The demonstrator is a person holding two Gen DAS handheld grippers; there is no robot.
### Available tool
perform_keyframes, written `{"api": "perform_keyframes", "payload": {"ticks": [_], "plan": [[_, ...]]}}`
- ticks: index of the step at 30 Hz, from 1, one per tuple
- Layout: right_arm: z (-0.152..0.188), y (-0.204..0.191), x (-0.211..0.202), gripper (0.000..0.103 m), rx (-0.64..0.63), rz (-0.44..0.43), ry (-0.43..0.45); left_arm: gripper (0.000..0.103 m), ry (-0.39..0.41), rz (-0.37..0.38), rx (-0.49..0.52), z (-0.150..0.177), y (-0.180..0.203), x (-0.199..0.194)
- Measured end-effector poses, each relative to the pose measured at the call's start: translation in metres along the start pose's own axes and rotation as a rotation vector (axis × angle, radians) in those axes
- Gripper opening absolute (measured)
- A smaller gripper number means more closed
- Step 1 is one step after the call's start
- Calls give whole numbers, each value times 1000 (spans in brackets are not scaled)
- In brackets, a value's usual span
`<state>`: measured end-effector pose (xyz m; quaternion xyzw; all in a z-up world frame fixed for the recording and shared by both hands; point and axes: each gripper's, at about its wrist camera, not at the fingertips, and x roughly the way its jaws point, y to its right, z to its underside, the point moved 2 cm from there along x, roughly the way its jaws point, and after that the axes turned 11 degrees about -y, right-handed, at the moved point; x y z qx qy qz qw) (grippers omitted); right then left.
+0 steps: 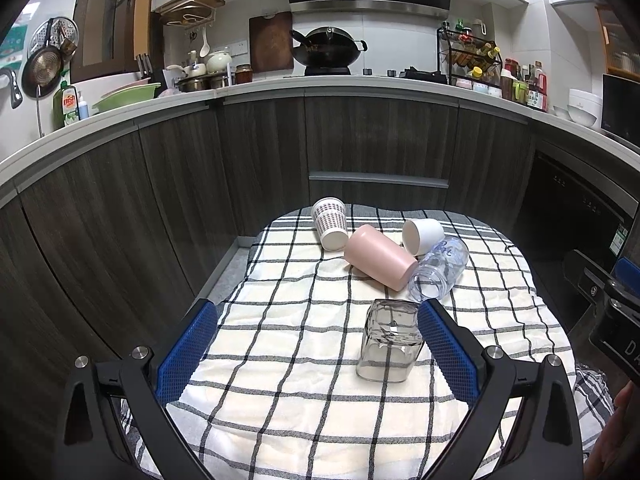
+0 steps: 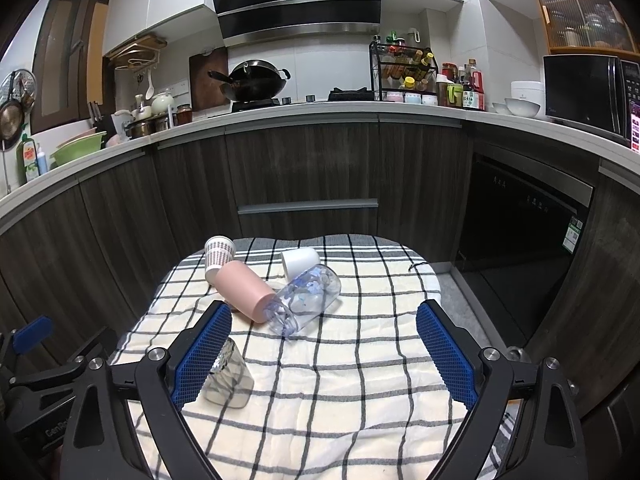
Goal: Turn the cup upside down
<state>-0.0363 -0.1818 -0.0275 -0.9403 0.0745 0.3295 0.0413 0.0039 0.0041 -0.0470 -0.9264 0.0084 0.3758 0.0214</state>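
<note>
1. Two grippers are in play, both with jaws spread wide and holding nothing: the left gripper and the right gripper hang over the near part of the bench.
2. Nearest the jaws is a clear glass, which looks to stand mouth-down on the checked cloth. In the left view it sits just inside the right-hand jaw, close enough that I cannot tell whether they touch.
3. Farther out, four more cups lie on their sides in a tight cluster:
   - a pink cup in the middle;
   - a clear plastic cup with blue print to its right, touching it;
   - a white cup behind those, at the far right;
   - a dotted paper cup at the far left.
4. Count: five cups in all, one glass apparently done, four not yet flipped; one cloth.
5. Step in hand, as I judge it: between cups, choosing the next one.
6. The next move calls for reaching farther over the cloth, closing across a lying cup's body, then turning it mouth-down. The clear plastic cup is the nearest one to the right gripper.
</note>
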Motion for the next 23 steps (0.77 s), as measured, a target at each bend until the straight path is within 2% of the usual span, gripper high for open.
{"api": "perform_keyframes", "payload": {"ticks": [23], "plan": [[6,-1,2,94,4,4,-9,103,-19,-5,-3,2,0,7]]}}
